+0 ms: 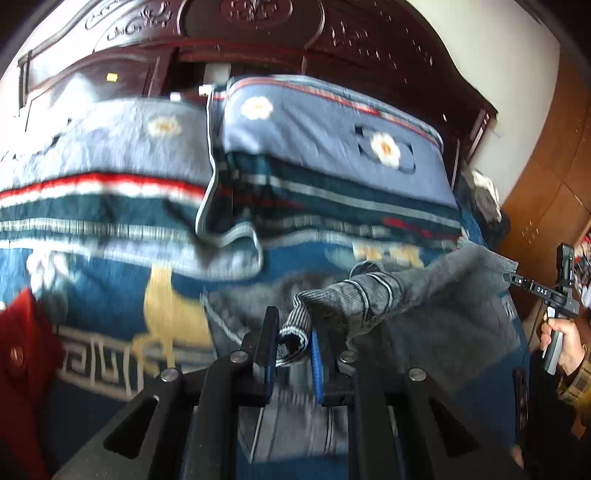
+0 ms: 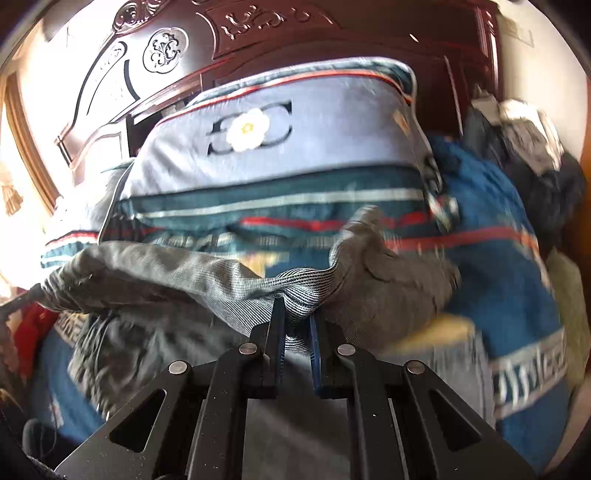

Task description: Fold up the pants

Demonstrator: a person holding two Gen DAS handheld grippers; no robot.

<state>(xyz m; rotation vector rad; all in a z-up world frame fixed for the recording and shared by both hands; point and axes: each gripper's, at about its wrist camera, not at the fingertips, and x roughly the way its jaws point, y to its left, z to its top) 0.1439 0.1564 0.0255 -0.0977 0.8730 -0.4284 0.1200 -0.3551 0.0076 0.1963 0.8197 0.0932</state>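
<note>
Grey pants (image 1: 406,295) hang lifted above the bed, stretched between both grippers. My left gripper (image 1: 294,332) is shut on the ribbed, striped edge of the pants (image 1: 291,339), which bunches between its black and blue pads. In the right wrist view my right gripper (image 2: 296,314) is shut on another part of the same ribbed edge (image 2: 299,288), with grey cloth (image 2: 147,273) spreading left and right of it. The right gripper's handle (image 1: 554,295) shows at the right of the left wrist view, held by a hand (image 1: 561,339).
Below lies a blue bedspread (image 1: 110,295) with a gold figure and a grey key border. Two blue pillows with white flowers (image 1: 332,147) lean against a carved dark wood headboard (image 1: 258,29). A red cloth (image 1: 22,350) lies left. Dark clothes (image 2: 535,158) are piled at the bed's right.
</note>
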